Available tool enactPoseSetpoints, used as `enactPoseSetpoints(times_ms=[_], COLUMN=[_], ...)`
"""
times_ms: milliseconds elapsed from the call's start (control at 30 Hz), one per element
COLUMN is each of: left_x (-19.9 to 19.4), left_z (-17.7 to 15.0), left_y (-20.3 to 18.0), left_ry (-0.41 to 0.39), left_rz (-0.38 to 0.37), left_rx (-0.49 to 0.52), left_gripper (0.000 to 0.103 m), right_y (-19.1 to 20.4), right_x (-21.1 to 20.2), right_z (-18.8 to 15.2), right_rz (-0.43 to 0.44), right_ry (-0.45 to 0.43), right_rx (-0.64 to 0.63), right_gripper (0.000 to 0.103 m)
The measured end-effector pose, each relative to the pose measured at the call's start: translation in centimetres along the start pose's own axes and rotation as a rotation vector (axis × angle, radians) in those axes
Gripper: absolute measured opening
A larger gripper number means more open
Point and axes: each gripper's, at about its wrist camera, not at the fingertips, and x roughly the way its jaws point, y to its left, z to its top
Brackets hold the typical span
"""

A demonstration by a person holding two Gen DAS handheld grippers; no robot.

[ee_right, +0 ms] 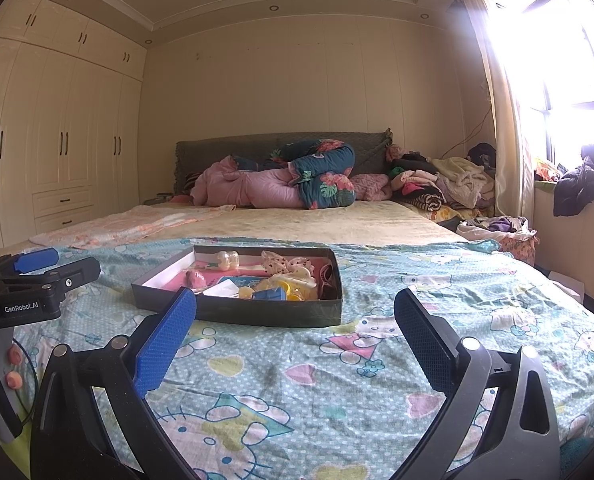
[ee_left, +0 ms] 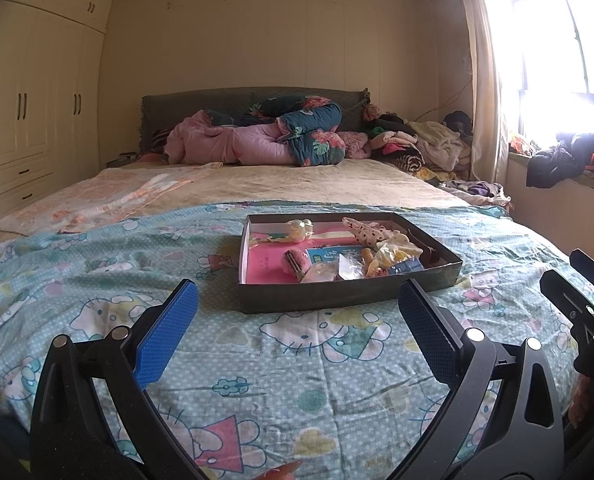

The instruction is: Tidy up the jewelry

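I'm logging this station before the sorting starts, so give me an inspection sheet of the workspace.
Surface: bed under a cartoon-print sheet, wrinkled.
Job's things: shallow dark tray on the sheet, holding mixed small accessories in a jumble; single pieces hard to tell.
Clutter: rolled quilts and a clothes pile at the headboard.
Grippers: left gripper open, empty; right gripper open, empty; both short of the tray.
Cables: thin cord by the left gripper's body.
Surroundings: wardrobe on the left, bright window on the right.
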Motion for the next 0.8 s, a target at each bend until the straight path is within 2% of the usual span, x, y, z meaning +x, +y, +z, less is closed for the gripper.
enactPoseSetpoints(times_ms=[800], left_x=[0.13], left_z=[0.12], left_y=[0.25], left_ry=[0.009], left_rz=[0.006], left_rx=[-0.001], left_gripper=[0.092], right_y=[0.1], right_x=[-0.04], right_z=[0.06], right_rz=[-0.002], right_ry=[-0.003], right_rx=[-0.005], right_gripper=[0.097])
